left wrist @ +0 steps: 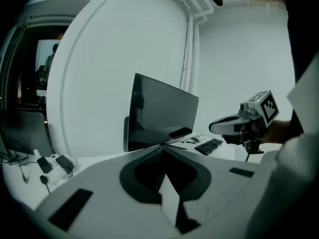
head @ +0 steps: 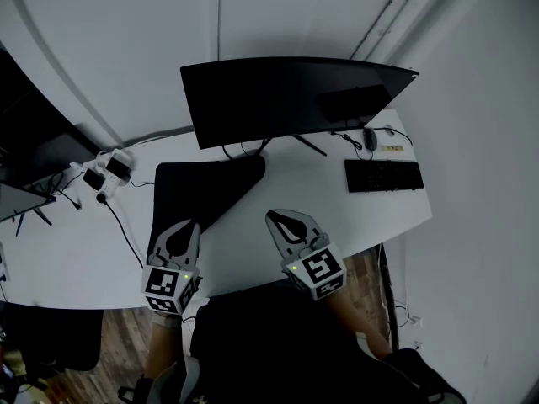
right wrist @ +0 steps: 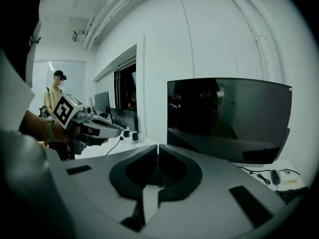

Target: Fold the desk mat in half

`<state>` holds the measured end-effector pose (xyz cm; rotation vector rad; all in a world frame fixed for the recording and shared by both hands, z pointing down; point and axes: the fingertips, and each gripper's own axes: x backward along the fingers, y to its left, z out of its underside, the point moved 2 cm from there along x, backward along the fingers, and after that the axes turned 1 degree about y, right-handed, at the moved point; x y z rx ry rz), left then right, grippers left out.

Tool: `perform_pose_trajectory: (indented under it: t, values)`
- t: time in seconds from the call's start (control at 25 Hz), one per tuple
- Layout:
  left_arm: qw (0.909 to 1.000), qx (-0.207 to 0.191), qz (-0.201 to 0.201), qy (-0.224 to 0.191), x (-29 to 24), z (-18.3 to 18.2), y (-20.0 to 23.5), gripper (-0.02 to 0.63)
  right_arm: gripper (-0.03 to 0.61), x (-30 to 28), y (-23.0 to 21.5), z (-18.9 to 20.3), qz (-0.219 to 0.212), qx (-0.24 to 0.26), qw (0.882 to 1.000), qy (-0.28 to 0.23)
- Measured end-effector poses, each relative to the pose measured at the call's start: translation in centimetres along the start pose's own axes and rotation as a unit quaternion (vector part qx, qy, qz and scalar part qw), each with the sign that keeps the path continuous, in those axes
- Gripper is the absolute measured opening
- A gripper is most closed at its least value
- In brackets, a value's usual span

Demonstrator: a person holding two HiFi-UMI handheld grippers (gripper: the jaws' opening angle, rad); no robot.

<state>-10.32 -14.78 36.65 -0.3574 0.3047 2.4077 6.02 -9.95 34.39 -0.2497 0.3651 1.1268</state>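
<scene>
Two closed, empty: left gripper point(head: 190, 225), right gripper point(head: 272, 216)
Your left sits at the desk mat's point(head: 202, 188) lower-left edge; your right lies off it, rightward.

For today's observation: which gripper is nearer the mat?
The left gripper: its tip overlaps the mat in the head view; the right gripper is over bare desk.

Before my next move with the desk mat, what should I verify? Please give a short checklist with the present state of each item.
1. Left gripper empty: ok, jaws together on nothing.
2. Right gripper empty: ok, jaws together on nothing.
3. Jaws open to take the desk mat: not ok, both shut.
4. Keyboard and mouse off the mat: ok, both lie apart at its right.
5. Mat folded evenly in half: cannot tell; one edge runs slanted.
</scene>
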Motion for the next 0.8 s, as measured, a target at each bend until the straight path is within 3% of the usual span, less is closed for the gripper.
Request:
perform_pose_trajectory:
  t: [0.36, 0.8]
  values:
    - [0.9990, 0.038, -0.018, 0.014, 0.5, 0.9, 1.3, 0.008, 0.020, -0.8, 0.2, 0.7, -0.004, -0.009, 1.000, 0.009]
    - [0.9980, 0.048, -0.041, 0.003, 0.7, 0.8, 2.7, 0.006, 0.020, -1.6, 0.0, 0.9, -0.008, -0.013, 1.000, 0.016]
